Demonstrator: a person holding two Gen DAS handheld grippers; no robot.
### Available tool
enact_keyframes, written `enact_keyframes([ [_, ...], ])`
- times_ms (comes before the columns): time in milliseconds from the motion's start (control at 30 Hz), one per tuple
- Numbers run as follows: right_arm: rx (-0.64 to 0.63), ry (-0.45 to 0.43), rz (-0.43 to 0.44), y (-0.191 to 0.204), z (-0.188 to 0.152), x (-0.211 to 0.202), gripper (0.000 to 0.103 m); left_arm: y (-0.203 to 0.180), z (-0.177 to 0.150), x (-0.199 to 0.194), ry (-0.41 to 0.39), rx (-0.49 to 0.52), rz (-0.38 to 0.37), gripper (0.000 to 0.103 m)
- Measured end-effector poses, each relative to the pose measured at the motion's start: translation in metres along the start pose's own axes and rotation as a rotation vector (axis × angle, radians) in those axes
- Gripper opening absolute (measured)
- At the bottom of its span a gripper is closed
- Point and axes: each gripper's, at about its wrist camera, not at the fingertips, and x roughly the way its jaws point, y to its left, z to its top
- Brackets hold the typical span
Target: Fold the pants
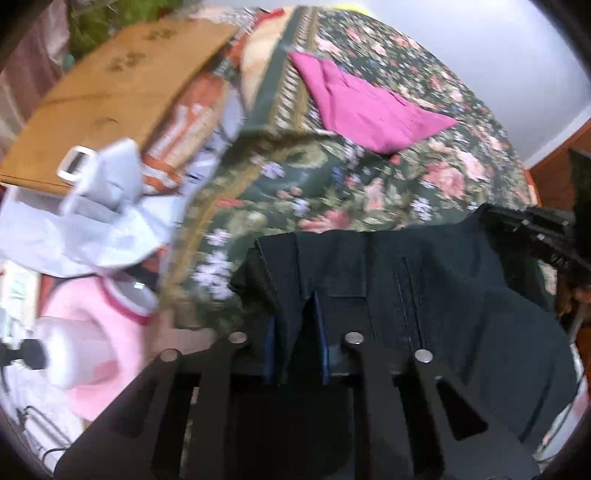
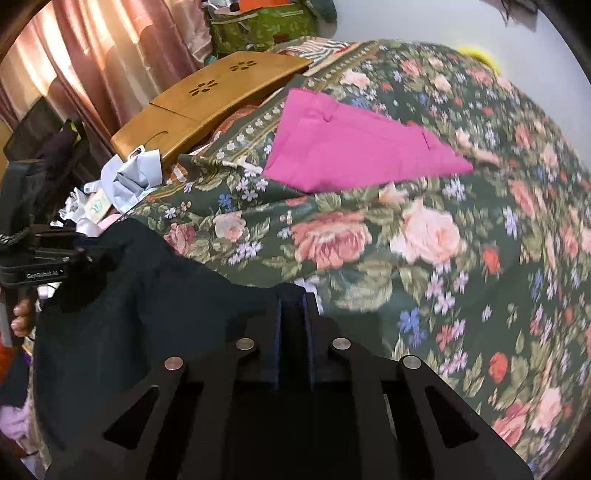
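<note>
- Low in both frames, each hand-held gripper, left [image 1: 295, 347] and right [image 2: 293, 332], pinches the dark pants [image 1: 424, 288].
- Soft, limp, fairly light cloth; corners look the best hold.

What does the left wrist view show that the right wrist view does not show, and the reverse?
Only the left wrist view shows the seams and stitching of the dark pants up close, and a pink and white item at the bed's left edge. Only the right wrist view shows the curtains and a green leaf-print bag. Both share the floral bedspread, the folded pink pants, the wooden lap desk, and a claw shut on the dark pants: left claw, right claw.
</note>
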Motion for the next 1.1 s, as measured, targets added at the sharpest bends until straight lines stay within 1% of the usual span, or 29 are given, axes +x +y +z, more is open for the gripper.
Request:
enact_keyframes([
  [100, -0.020, -0.031, -0.001, 0.006, 0.017, 0.003, 0.009, 0.007, -0.001, -0.005, -0.026, 0.012, 0.100, 0.016],
  [167, -0.055, -0.048, -0.030, 0.016, 0.029, 0.007, 0.009, 0.010, -0.001, -0.006, -0.038, 0.029, 0.176, 0.016],
  [200, -0.068, -0.040, -0.040, 0.020, 0.033, 0.010, 0.010, 0.013, 0.000, -0.007, -0.042, 0.029, 0.202, 0.016],
  [233, -0.082, -0.029, -0.053, 0.024, 0.036, 0.012, 0.011, 0.016, 0.001, -0.008, -0.041, 0.024, 0.211, 0.019],
  [267, -0.091, -0.026, -0.067, 0.026, 0.037, 0.011, 0.013, 0.018, 0.003, -0.009, -0.036, 0.015, 0.225, 0.024],
  [333, -0.099, -0.031, -0.092, 0.030, 0.036, 0.001, 0.015, 0.019, 0.005, -0.015, -0.036, -0.001, 0.224, 0.026],
  [400, -0.097, -0.051, -0.090, 0.030, 0.031, -0.016, 0.017, 0.017, 0.002, -0.026, -0.055, -0.002, 0.237, 0.029],
  [433, -0.087, -0.078, -0.063, 0.029, 0.027, -0.024, 0.023, 0.015, 0.001, -0.031, -0.065, 0.002, 0.236, 0.036],
  [467, -0.080, -0.093, -0.065, 0.028, 0.022, -0.035, 0.031, 0.013, -0.002, -0.040, -0.077, 0.000, 0.229, 0.047],
  [533, -0.055, -0.124, -0.067, 0.023, 0.009, -0.058, 0.038, 0.009, -0.008, -0.053, -0.103, -0.012, 0.208, 0.057],
  [600, -0.023, -0.137, -0.056, 0.017, -0.005, -0.076, 0.039, 0.002, -0.017, -0.066, -0.123, -0.013, 0.187, 0.063],
  [667, 0.021, -0.149, -0.045, 0.010, -0.022, -0.093, 0.040, -0.003, -0.025, -0.076, -0.131, -0.015, 0.177, 0.074],
  [733, 0.058, -0.159, -0.048, 0.002, -0.040, -0.107, 0.042, -0.007, -0.037, -0.084, -0.135, -0.027, 0.161, 0.080],
  [833, 0.090, -0.178, -0.054, -0.003, -0.068, -0.123, 0.044, -0.007, -0.051, -0.090, -0.118, -0.058, 0.132, 0.081],
  [933, 0.117, -0.190, -0.066, -0.005, -0.095, -0.132, 0.046, -0.004, -0.068, -0.093, -0.101, -0.098, 0.061, 0.081],
  [1000, 0.127, -0.191, -0.069, -0.007, -0.111, -0.135, 0.046, 0.001, -0.080, -0.092, -0.094, -0.133, 0.040, 0.081],
  [1100, 0.150, -0.179, -0.074, -0.010, -0.134, -0.132, 0.046, 0.010, -0.094, -0.088, -0.063, -0.207, 0.010, 0.081],
])
